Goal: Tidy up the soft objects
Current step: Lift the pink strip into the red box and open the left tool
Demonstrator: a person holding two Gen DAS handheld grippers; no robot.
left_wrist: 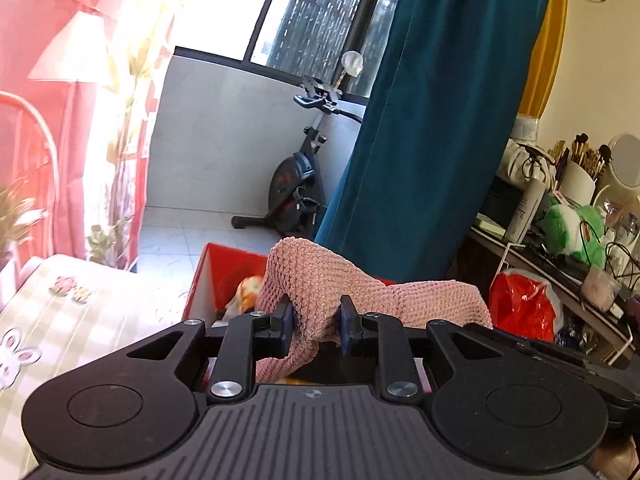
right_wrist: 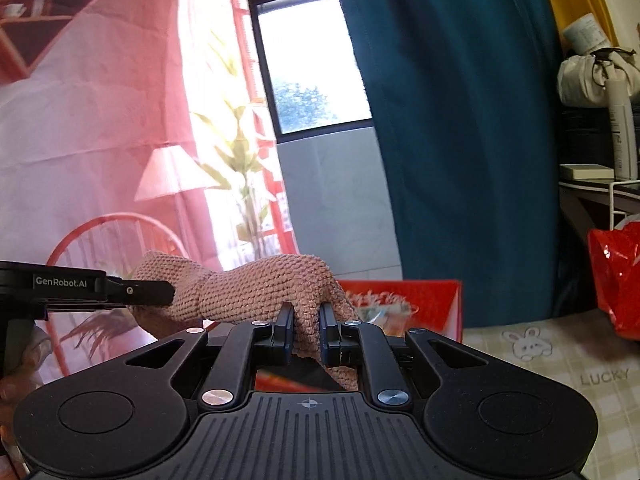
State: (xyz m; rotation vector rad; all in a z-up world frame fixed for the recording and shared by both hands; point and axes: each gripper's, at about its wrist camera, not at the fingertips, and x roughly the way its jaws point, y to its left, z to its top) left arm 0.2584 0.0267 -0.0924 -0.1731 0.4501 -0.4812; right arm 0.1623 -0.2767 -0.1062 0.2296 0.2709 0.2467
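Note:
A pink knitted cloth [left_wrist: 320, 276] hangs stretched between both grippers, held above a red box [left_wrist: 224, 276]. My left gripper [left_wrist: 316, 328] is shut on one bunched end of it, with a fold drooping below the jaws. In the right wrist view the same pink knitted cloth [right_wrist: 256, 292] runs leftward to the left gripper's body [right_wrist: 80, 290], and my right gripper [right_wrist: 306, 334] is shut on its other end. The red box [right_wrist: 432, 300] lies behind the cloth, with something orange [left_wrist: 248, 292] inside it.
A bed with a checked, bunny-printed sheet [left_wrist: 80, 320] lies below. A red plastic bag [left_wrist: 524, 304] sits by a cluttered desk [left_wrist: 560, 264] at right. A teal curtain [left_wrist: 420, 120] and an exercise bike [left_wrist: 300, 176] stand behind; a pink printed curtain [right_wrist: 100, 120] hangs at left.

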